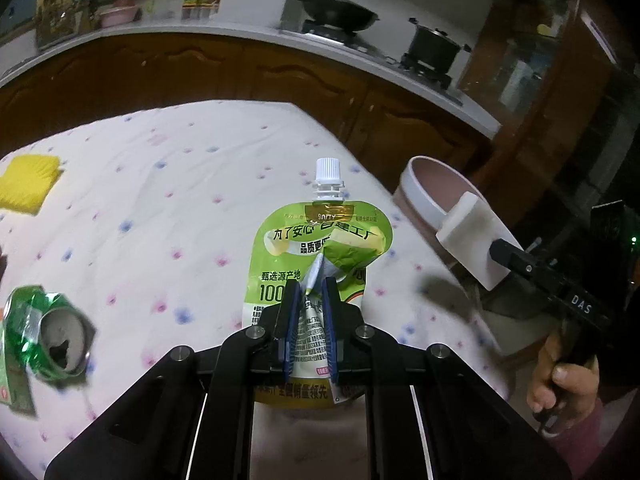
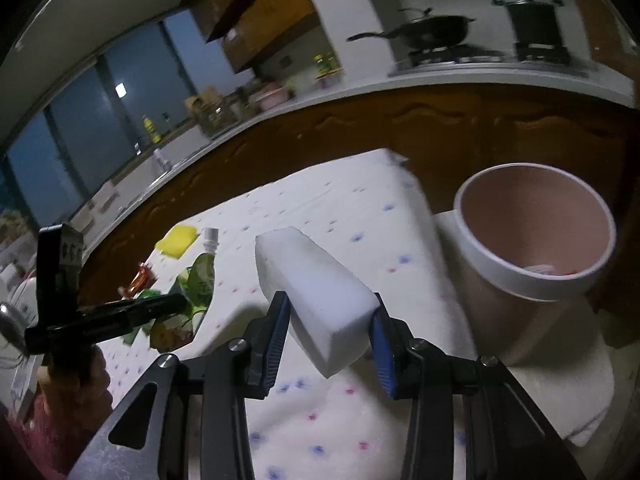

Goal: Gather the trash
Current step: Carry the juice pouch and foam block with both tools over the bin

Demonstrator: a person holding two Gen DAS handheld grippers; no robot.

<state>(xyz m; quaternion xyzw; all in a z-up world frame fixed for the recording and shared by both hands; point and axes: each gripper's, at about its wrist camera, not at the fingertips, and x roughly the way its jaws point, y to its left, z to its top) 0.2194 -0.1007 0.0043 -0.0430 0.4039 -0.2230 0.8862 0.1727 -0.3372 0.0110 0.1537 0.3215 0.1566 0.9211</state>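
Note:
My left gripper [image 1: 310,292] is shut on a green drink pouch [image 1: 316,248] with a white cap, held upright above the table. My right gripper [image 2: 330,316] is shut on a white foam block [image 2: 316,292], held above the table's right side; the block also shows in the left wrist view [image 1: 476,240]. The pink waste bin with a white rim [image 2: 480,248] stands just beyond the table's right edge; it also shows in the left wrist view [image 1: 420,196]. A crushed green can [image 1: 44,328] lies on the table at the left.
The table has a white cloth with pink and blue dots [image 1: 168,200]. A yellow sponge [image 1: 28,180] lies at its far left. An orange wrapper [image 2: 140,276] lies near the pouch. A kitchen counter with a wok [image 1: 336,10] and pot [image 1: 432,46] runs behind.

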